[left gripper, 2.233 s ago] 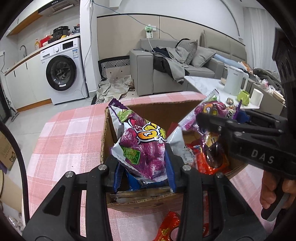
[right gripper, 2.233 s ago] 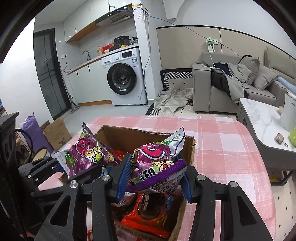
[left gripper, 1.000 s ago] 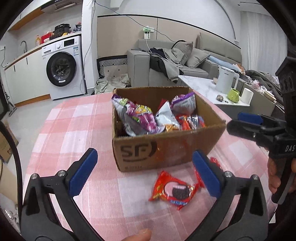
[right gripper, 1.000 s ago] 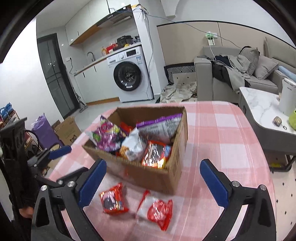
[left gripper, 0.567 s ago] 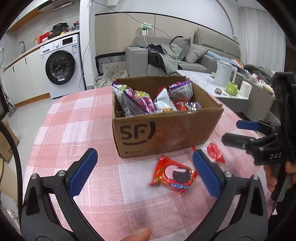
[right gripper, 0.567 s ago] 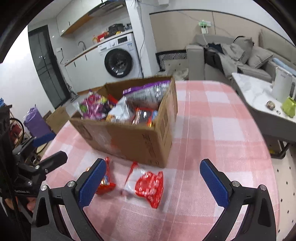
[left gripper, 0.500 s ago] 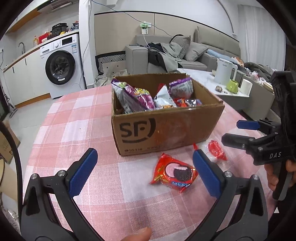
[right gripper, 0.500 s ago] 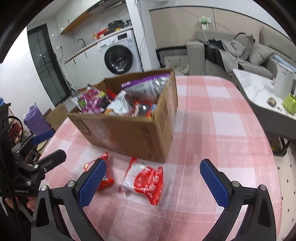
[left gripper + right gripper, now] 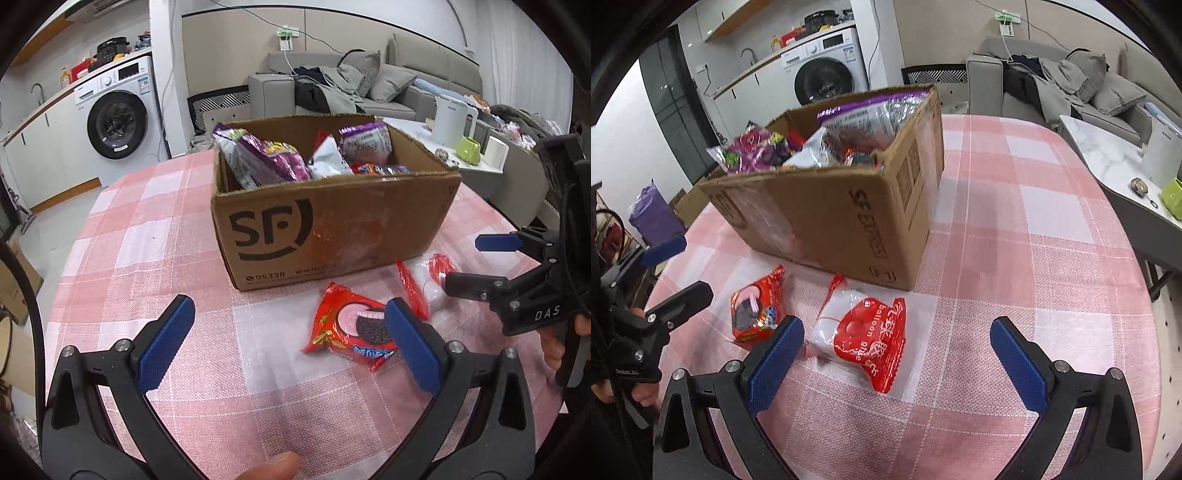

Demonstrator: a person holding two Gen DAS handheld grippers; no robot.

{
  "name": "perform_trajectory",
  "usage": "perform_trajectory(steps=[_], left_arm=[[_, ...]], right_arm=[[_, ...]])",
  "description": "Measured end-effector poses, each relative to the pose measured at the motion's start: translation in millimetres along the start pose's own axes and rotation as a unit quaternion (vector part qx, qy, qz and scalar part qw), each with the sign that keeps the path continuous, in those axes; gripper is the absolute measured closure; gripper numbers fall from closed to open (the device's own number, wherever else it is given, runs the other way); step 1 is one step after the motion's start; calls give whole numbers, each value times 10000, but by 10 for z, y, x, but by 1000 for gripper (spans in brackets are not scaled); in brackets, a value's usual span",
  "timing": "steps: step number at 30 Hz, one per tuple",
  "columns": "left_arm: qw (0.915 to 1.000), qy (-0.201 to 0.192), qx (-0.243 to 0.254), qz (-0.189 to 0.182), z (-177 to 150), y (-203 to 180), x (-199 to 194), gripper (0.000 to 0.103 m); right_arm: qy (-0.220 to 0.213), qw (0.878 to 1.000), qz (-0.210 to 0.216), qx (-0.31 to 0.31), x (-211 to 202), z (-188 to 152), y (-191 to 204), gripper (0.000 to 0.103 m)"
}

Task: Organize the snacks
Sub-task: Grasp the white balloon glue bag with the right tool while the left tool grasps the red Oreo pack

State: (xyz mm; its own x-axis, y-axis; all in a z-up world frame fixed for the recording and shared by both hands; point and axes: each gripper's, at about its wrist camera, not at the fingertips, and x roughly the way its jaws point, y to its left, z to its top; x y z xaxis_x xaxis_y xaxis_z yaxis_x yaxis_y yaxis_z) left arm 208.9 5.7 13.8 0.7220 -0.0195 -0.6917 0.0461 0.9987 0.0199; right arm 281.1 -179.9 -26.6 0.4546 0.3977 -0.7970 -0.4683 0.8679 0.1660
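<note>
Left wrist view: cardboard box (image 9: 332,225) nearer than before, both grippers empty.

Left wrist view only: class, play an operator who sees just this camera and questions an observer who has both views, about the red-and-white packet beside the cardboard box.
Operator: The right gripper hides part of the red-and-white packet. What is printed on it?
Observer: In the right wrist view it reads "balloon glue".
Operator: Is the right gripper shut on it?
Observer: No. The gripper is wide open, and the packet lies flat on the pink checked tablecloth just ahead of it.
Operator: Does the side of the cardboard box that I cannot see carry print?
Observer: Yes, dark lettering beginning "SF" runs along that side.
</note>
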Motion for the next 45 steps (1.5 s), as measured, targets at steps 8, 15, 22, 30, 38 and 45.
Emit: perform_trajectory(steps=[8,15,22,30,38,45], left_arm=[[9994,229,238,-127,-29,-73,118,1],[9988,417,221,-162,-58,-75,235,1],[9981,525,129,-298,-78,-41,319,1],[9971,523,312,-465,-127,-166,382,1],[9966,582,382,-452,-167,-254,520,1],[9937,808,301,-710,-185,-256,635,4]], right_arm=[[146,9997,-20,-187,100,-27,119,0],[218,9994,-178,-226,204,-51,189,0],[303,9988,-357,-127,182,-36,61,0],[319,9988,-356,-124,179,-43,3,2],[210,9994,48,-289,159,-63,74,29],[131,9993,194,-296,161,-79,75,42]])
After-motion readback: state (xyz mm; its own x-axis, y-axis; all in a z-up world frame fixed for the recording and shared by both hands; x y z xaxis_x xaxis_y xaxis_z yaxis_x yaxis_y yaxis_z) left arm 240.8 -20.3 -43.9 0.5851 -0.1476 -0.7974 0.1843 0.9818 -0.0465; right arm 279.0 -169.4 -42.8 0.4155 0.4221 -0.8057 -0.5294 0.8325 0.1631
